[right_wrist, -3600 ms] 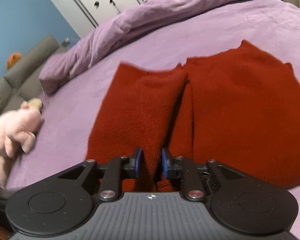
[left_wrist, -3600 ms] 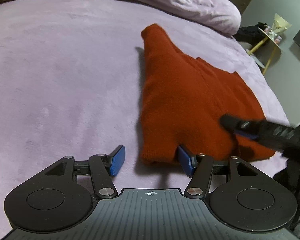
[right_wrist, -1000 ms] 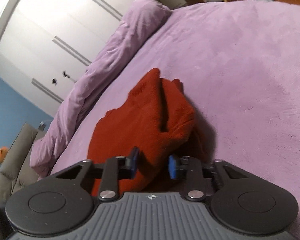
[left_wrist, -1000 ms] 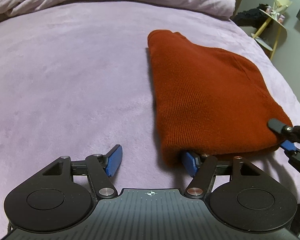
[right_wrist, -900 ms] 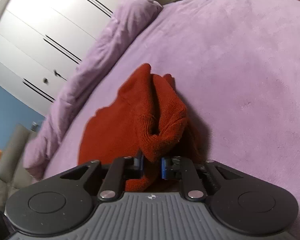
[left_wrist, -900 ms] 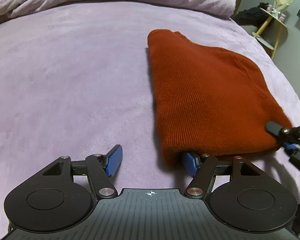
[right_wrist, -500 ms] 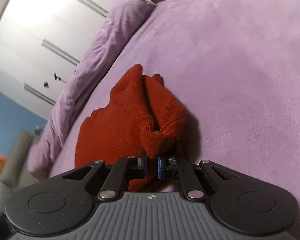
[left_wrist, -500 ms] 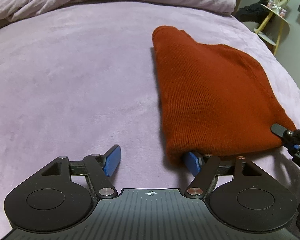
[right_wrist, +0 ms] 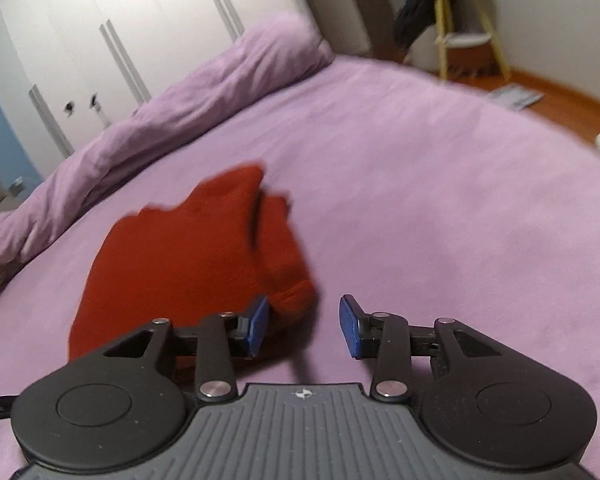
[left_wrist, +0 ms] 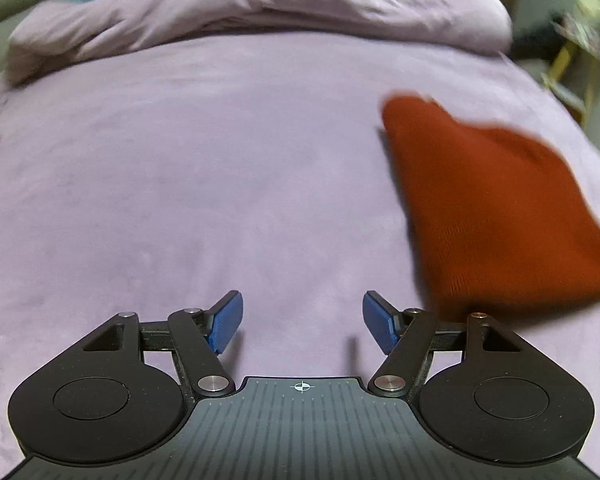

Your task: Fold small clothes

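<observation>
A rust-red knitted garment (left_wrist: 488, 208) lies folded into a compact bundle on the purple bed cover (left_wrist: 220, 168). In the left wrist view it is at the right, and my left gripper (left_wrist: 302, 326) is open and empty just left of its near corner. In the right wrist view the garment (right_wrist: 188, 256) lies at the left. My right gripper (right_wrist: 303, 330) is open and empty, its left fingertip (right_wrist: 258, 324) close to the garment's near corner.
A rolled purple duvet (left_wrist: 260, 4) lies along the far edge of the bed. White wardrobe doors (right_wrist: 120, 40) stand behind it. A yellow-legged side table (right_wrist: 460, 24) with dark clothing stands beyond the bed's right edge, on a wooden floor (right_wrist: 560, 96).
My right gripper let go of the garment's corner, opened and pulled back. My left gripper slid out from under the bundle and moved left. The garment now lies free on the bed.
</observation>
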Motion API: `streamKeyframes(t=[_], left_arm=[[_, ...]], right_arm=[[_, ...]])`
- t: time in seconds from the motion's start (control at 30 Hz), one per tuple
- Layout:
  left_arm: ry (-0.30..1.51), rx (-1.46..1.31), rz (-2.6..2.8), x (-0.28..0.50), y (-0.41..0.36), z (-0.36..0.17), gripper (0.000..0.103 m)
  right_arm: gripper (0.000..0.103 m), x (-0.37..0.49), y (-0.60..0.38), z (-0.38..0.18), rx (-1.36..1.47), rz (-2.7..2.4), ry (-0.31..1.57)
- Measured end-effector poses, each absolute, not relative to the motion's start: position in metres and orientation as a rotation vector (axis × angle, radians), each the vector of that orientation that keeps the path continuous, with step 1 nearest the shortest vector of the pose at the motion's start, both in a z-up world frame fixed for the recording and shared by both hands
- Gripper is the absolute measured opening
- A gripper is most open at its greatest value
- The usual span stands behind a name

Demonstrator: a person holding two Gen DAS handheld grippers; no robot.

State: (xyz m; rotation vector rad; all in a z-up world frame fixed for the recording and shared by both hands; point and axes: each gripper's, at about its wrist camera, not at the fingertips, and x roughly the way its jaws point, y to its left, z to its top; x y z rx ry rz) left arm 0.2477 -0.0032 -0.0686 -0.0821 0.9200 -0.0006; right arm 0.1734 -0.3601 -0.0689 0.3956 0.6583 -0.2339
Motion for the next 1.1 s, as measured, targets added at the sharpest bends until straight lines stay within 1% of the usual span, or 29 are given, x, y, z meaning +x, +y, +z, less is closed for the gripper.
streamKeyframes(t=[0.07, 0.13, 0.27, 0.4, 0.47, 0.57, 0.7, 0.73, 0.87, 0.97, 1.1], left_arm=[[0.915, -0.157, -0.005, 0.261, -0.001, -0.062, 0.072], [0.896, -0.189, -0.029, 0.276, -0.012, -0.055, 0.072], [0.846, -0.158, -0.044, 0.310, -0.048, -0.045, 0.073], [0.854, -0.210, -0.082, 0.351, -0.079, -0.055, 0.074], [0.843, -0.216, -0.084, 0.370, -0.092, -0.065, 0.074], [0.802, -0.153, -0.068, 0.390, -0.108, -0.084, 0.076], [0.782, -0.149, -0.073, 0.393, -0.110, -0.107, 0.087], [0.775, -0.161, -0.073, 0.392, -0.108, -0.111, 0.088], [0.768, -0.212, -0.072, 0.395, -0.102, -0.122, 0.089], [0.734, -0.147, -0.074, 0.392, -0.106, -0.127, 0.090], [0.768, -0.124, -0.063, 0.391, -0.107, -0.118, 0.090]], right_arm=[[0.033, 0.187, -0.352, -0.059, 0.397, -0.160, 0.637], [0.031, 0.213, -0.339, -0.055, 0.376, -0.077, 0.663], [0.027, 0.285, -0.300, -0.060, 0.220, 0.017, 0.716], [0.025, 0.340, -0.294, -0.076, 0.171, -0.012, 0.748], [0.023, 0.353, -0.297, -0.082, 0.147, -0.044, 0.737], [0.021, 0.358, -0.313, -0.096, 0.140, -0.087, 0.715], [0.021, 0.347, -0.326, -0.115, 0.113, -0.116, 0.650], [0.020, 0.346, -0.327, -0.118, 0.117, -0.140, 0.635], [0.019, 0.347, -0.332, -0.124, 0.147, -0.162, 0.613], [0.019, 0.347, -0.336, -0.129, 0.153, -0.158, 0.602], [0.019, 0.343, -0.342, -0.125, 0.197, -0.137, 0.597]])
